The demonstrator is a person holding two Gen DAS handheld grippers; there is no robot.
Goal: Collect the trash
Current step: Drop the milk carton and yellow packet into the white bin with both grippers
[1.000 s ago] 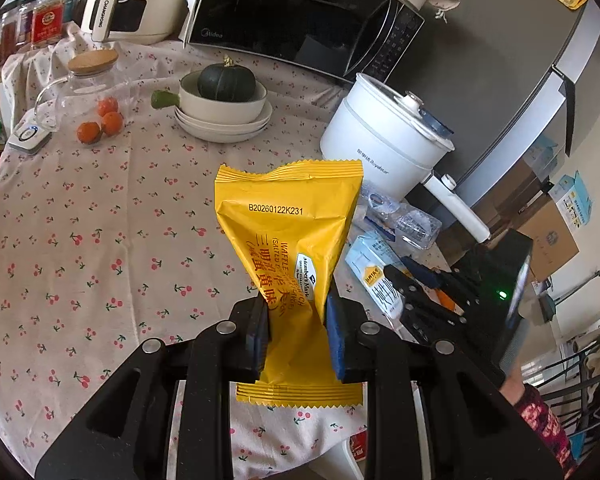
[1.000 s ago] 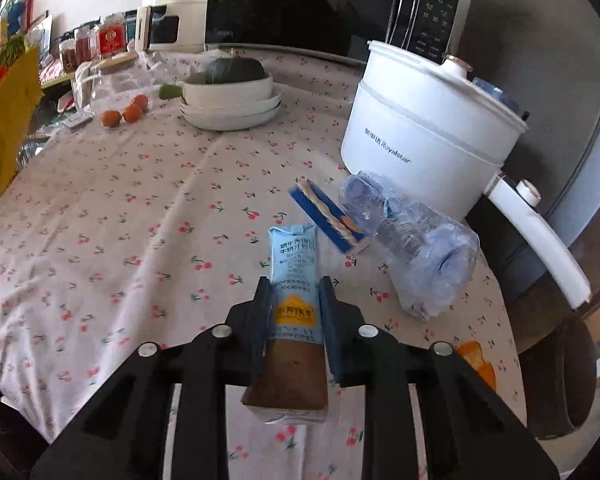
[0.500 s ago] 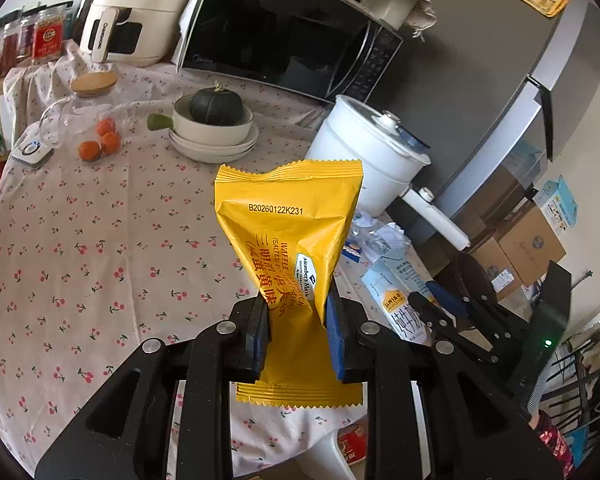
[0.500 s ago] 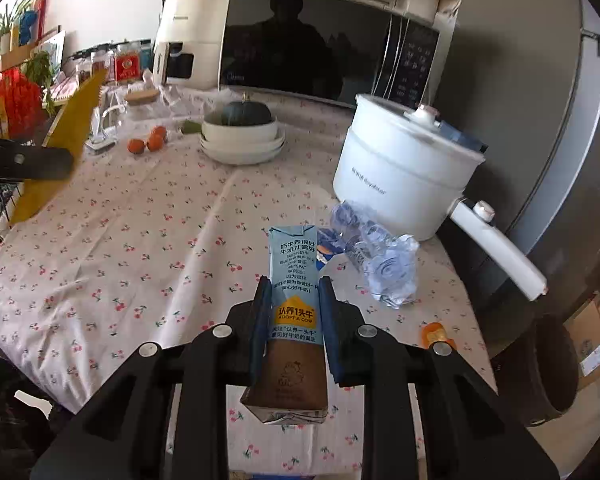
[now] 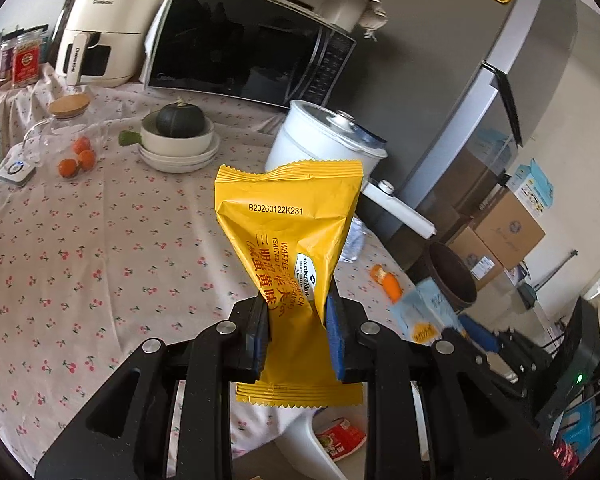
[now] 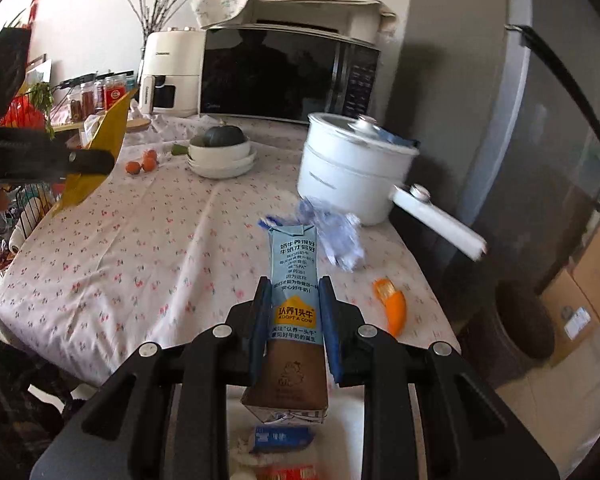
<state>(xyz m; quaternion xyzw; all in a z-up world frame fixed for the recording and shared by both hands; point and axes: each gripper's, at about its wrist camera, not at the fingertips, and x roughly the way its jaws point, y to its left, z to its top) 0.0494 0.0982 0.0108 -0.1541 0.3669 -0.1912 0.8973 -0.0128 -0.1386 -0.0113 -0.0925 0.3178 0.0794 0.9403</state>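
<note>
Your left gripper (image 5: pixel 296 336) pinches the light, crinkly yellow wafer packet (image 5: pixel 290 248) mid-body, and your right gripper (image 6: pixel 294 330) clamps the crushable milk carton (image 6: pixel 296 312); squeeze gently.

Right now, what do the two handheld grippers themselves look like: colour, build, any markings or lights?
Both match: the left gripper and the right gripper have matte black angular frames with cut-out windows, round silver bolts at the pivots, and flat fingers faced with blue pads. In the left wrist view the right gripper's black body shows a small green light. No cables, hands or sleeves show clearly.
</note>
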